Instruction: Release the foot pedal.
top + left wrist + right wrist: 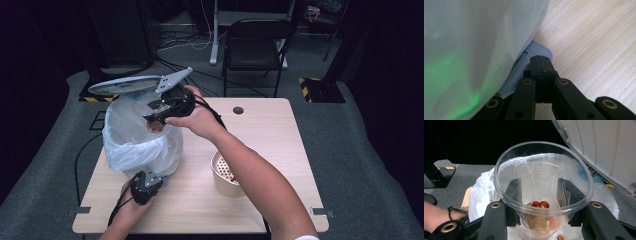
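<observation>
My right claw (537,202) grips 1 clear plastic cup (543,187) over the lined bin (142,140), scraps at its bottom. My left claw (541,65), jaws together, presses the bin's pedal (534,52), lid (125,85) up. Next I judge: tip the cup further, emptying it.

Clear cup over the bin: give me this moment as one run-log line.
right gripper: shut on clear cup above bin bag | left gripper: shut, pressing bin pedal | lid: up
</observation>
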